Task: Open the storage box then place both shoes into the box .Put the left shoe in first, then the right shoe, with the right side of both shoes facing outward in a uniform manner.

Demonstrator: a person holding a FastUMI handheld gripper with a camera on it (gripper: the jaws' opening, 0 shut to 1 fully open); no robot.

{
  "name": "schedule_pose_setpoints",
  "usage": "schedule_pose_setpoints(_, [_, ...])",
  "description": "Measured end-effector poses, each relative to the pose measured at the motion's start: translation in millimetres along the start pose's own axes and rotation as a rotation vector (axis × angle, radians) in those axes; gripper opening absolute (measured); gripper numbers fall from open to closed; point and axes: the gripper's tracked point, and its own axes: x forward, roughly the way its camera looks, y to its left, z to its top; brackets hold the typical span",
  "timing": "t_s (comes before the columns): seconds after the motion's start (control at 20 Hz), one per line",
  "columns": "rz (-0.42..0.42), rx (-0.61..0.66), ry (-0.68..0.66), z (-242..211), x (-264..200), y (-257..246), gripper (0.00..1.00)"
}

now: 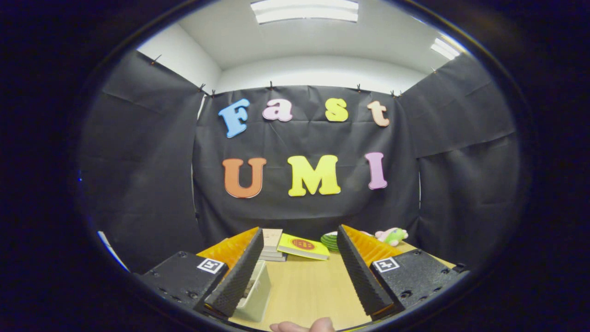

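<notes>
- We see a recording booth set up indoors: black cloth [138, 161] is clipped up as walls on three sides.
- Above it show plain white walls and ceiling light panels [304, 10].
- A wooden table [313, 290] carries books [303, 246] and a plush toy [392, 235], staged props.

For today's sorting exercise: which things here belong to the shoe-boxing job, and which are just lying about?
Job:
- storage box, by one finger of the open claw

Lying about:
- yellow book, beyond the fingers
- stack of books
- green striped item
- plush toy
- fingertips at the table edge
</notes>
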Motion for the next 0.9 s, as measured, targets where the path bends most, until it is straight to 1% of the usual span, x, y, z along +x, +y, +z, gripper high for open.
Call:
schedule_pose_setpoints(0.5, [-0.008, 0.014, -0.005, 9.2, 3.3, -8.5, 1.0])
schedule_pose_setpoints(0.9, [-0.005, -0.003, 0.048, -5.2, 7.7, -12.0, 1.0])
